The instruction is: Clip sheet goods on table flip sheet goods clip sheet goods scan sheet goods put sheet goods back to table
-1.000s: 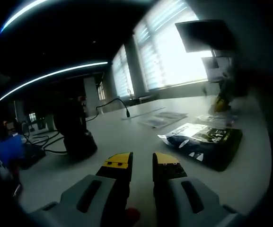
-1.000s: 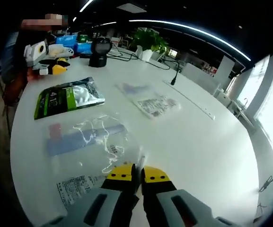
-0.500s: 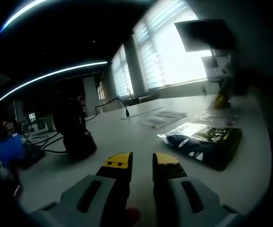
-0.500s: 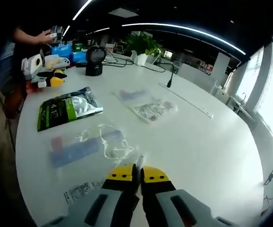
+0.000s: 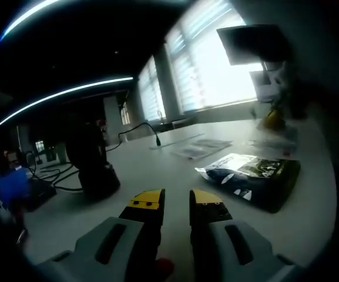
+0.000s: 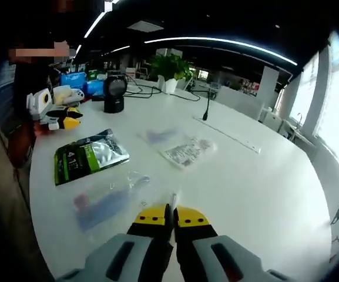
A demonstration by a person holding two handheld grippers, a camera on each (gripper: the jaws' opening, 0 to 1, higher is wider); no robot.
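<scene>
My right gripper (image 6: 170,212) is shut on the edge of a clear plastic bag (image 6: 107,198) with blue and red contents. The bag trails down and left from the jaws over the white table (image 6: 257,176). A green and silver pouch (image 6: 90,156) lies to its left, and a second clear bag with a printed label (image 6: 185,150) lies further off. My left gripper (image 5: 177,202) stands open with nothing between its yellow-tipped jaws, low over the table near a dark pouch (image 5: 252,176). It also shows as a white and yellow left gripper (image 6: 53,111) at the table's edge.
A black scanner on a stand (image 6: 113,94) (image 5: 93,161) sits near cables (image 5: 54,176). A gooseneck microphone (image 6: 207,106) and a potted plant (image 6: 169,70) stand further back. Flat printed sheets (image 5: 203,147) lie mid-table. A person stands at the left edge (image 6: 16,117).
My right gripper has risen and tilted up with the clear bag held in it; the bag's labelled end has dropped below the view. The left gripper view has stayed the same.
</scene>
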